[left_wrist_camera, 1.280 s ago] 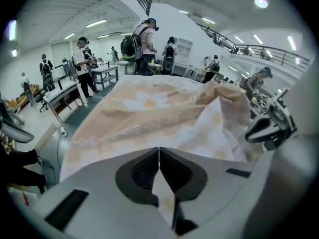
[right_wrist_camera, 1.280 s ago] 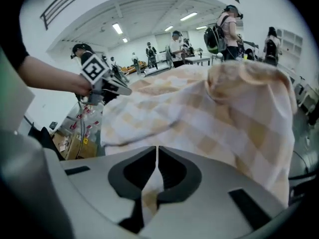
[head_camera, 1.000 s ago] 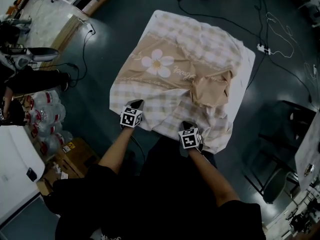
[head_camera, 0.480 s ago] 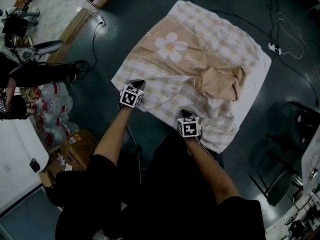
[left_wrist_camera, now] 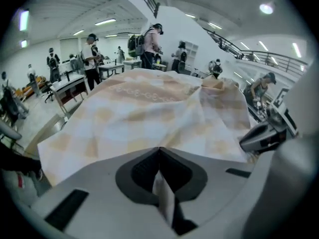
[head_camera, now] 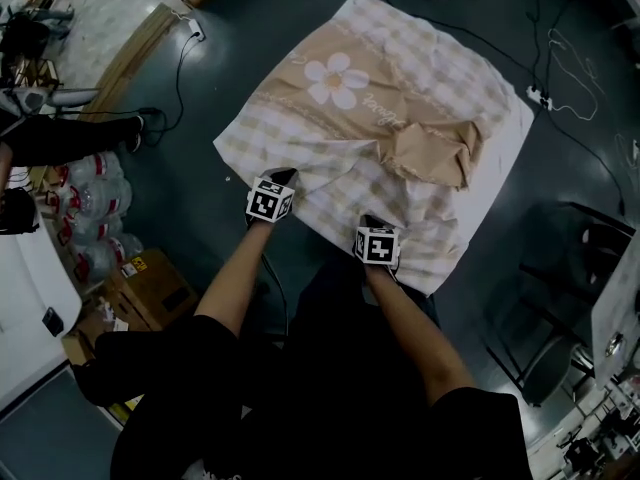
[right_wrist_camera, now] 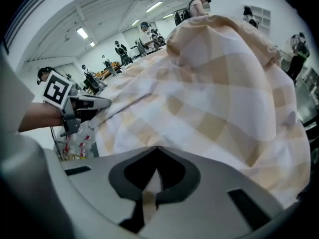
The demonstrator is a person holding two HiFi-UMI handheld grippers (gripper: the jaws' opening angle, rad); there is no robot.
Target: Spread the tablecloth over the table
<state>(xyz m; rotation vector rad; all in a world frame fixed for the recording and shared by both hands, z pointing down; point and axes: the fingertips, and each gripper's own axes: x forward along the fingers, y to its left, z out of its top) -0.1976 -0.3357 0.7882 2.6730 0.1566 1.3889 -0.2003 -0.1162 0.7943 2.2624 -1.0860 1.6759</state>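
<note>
A beige and white checked tablecloth (head_camera: 400,78) with a white flower print (head_camera: 337,78) lies rumpled over the table, a tan fold (head_camera: 432,155) bunched right of centre. My left gripper (head_camera: 283,180) is shut on the near left edge of the tablecloth (left_wrist_camera: 164,108); a strip of cloth shows between its jaws. My right gripper (head_camera: 375,225) is shut on the near edge further right, cloth (right_wrist_camera: 214,93) pinched between its jaws. The left gripper (right_wrist_camera: 92,103) also shows in the right gripper view.
Dark floor surrounds the table. Cables and a power strip (head_camera: 533,95) lie at the far right. Bottled water packs (head_camera: 90,218) and cardboard boxes (head_camera: 145,288) stand at the left. A dark chair (head_camera: 580,298) is at the right. People (left_wrist_camera: 149,41) work at benches behind.
Both grippers have stayed clamped on the near edge. The cloth has shifted in view and its left side lies a little flatter than a second ago.
</note>
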